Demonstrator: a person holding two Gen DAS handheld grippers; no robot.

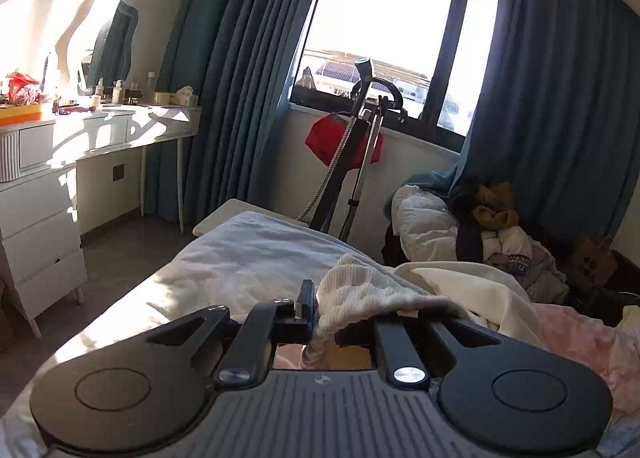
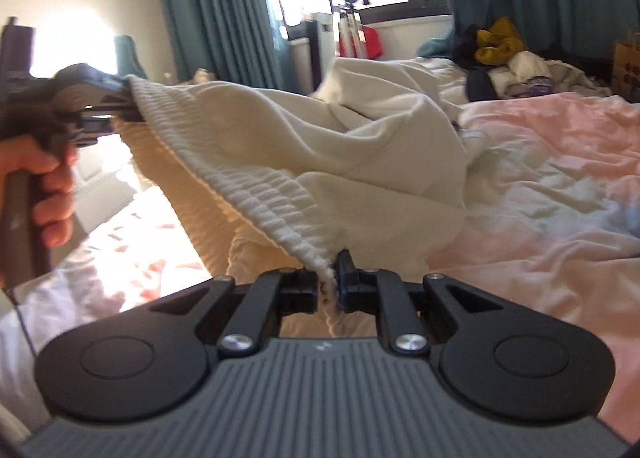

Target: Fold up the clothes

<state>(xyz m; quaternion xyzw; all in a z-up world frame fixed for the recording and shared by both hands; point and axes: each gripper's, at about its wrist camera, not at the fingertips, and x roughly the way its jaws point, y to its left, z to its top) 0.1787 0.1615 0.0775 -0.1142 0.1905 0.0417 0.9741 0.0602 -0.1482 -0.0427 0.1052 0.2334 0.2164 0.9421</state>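
Observation:
A cream garment with a ribbed hem (image 2: 280, 146) is held up over the bed between both grippers. My right gripper (image 2: 330, 278) is shut on the ribbed hem at its near corner. My left gripper (image 1: 324, 310) is shut on the other end of the hem (image 1: 356, 290); it also shows at the left of the right wrist view (image 2: 120, 106), held by a hand. The ribbed hem stretches between the two grippers, and the rest of the garment trails down onto the bed.
The bed has a pink and white cover (image 2: 540, 186). A pile of other clothes (image 2: 508, 58) lies at the far right. A garment steamer stand (image 1: 360, 146) is by the window. A white dressing table (image 1: 100, 130) stands on the left.

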